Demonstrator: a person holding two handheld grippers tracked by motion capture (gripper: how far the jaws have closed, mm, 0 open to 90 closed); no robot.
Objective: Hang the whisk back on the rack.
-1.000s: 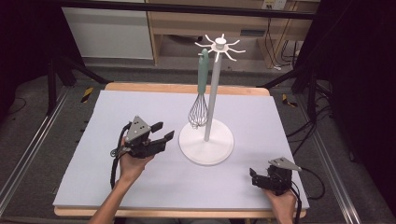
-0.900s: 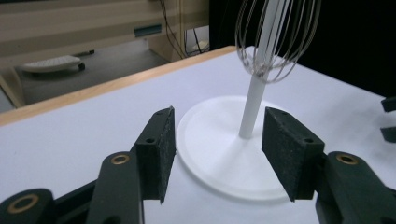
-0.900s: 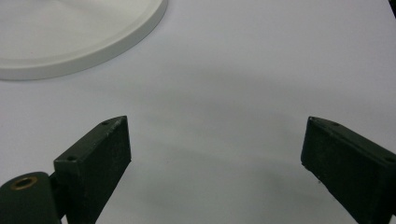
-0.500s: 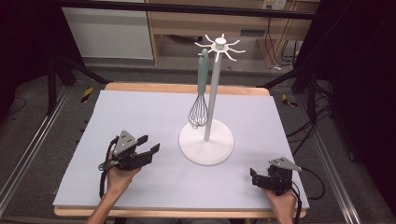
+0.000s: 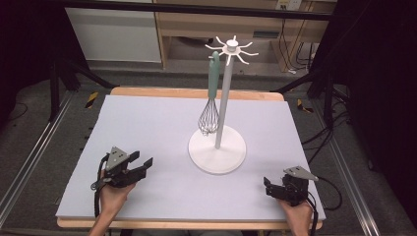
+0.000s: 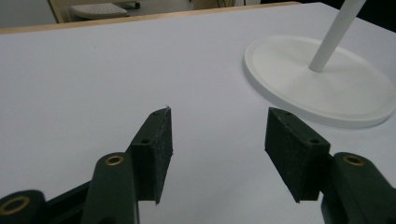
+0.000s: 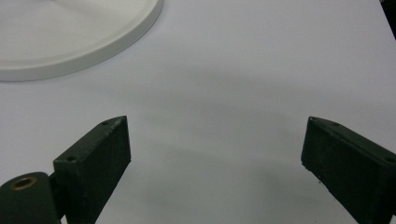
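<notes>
On the bench (image 5: 147, 118), near its centre, a white stand (image 5: 217, 156) rests on a round base, with a pole rising to a crown of hooks. A whisk (image 5: 210, 105) with a green handle hangs from one hook, wire head down, just beside the pole and above the base's far-left edge.

The left tool (image 5: 142, 166) sits low over the near-left area of the bench, held in a hand (image 5: 114, 194), jaws parted and empty, pointing toward the stand. In the left gripper view, the left tool (image 6: 217, 135) shows bare bench surface between its jaws, with the stand's base ahead to the right.

The right tool (image 5: 268, 187) sits at the near-right corner, well apart from the stand, jaws spread wide and empty. In the right gripper view, the right tool (image 7: 215, 144) faces bare bench, with the base's rim at upper left.
</notes>
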